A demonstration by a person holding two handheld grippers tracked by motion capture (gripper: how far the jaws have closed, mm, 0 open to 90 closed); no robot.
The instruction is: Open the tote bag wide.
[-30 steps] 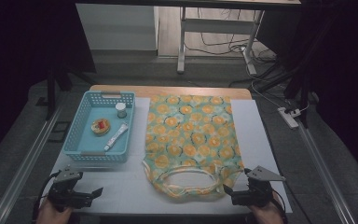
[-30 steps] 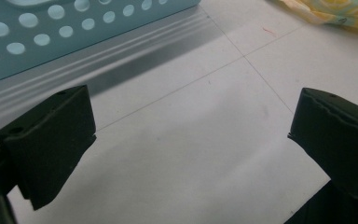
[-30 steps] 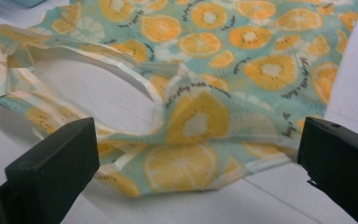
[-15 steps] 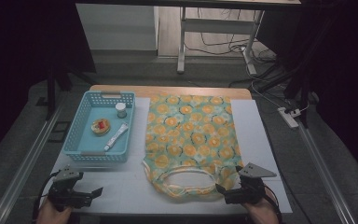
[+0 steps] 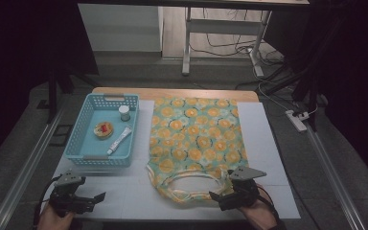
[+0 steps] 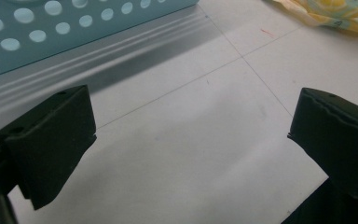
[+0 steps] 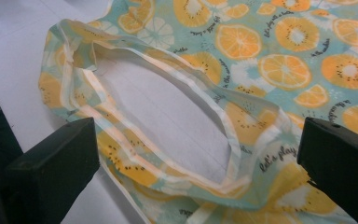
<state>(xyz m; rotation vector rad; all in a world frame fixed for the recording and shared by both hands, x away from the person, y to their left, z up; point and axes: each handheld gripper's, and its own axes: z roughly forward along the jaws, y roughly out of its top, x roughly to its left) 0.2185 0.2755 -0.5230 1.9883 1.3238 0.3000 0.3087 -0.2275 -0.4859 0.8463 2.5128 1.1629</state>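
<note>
Soft printed cloth bag (image 7: 242, 60), perforated glossy plastic basket (image 5: 79, 139), smooth matt white table cover (image 6: 205, 135)

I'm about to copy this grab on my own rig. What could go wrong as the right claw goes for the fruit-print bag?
1. The right claw hangs open over the bag's layered handles; it may pinch just one strap, or several layers together.
2. The bag lies loose on the white mat, so a pull could drag or bunch it.
3. The left claw is open near the blue basket and could bump it.
</note>
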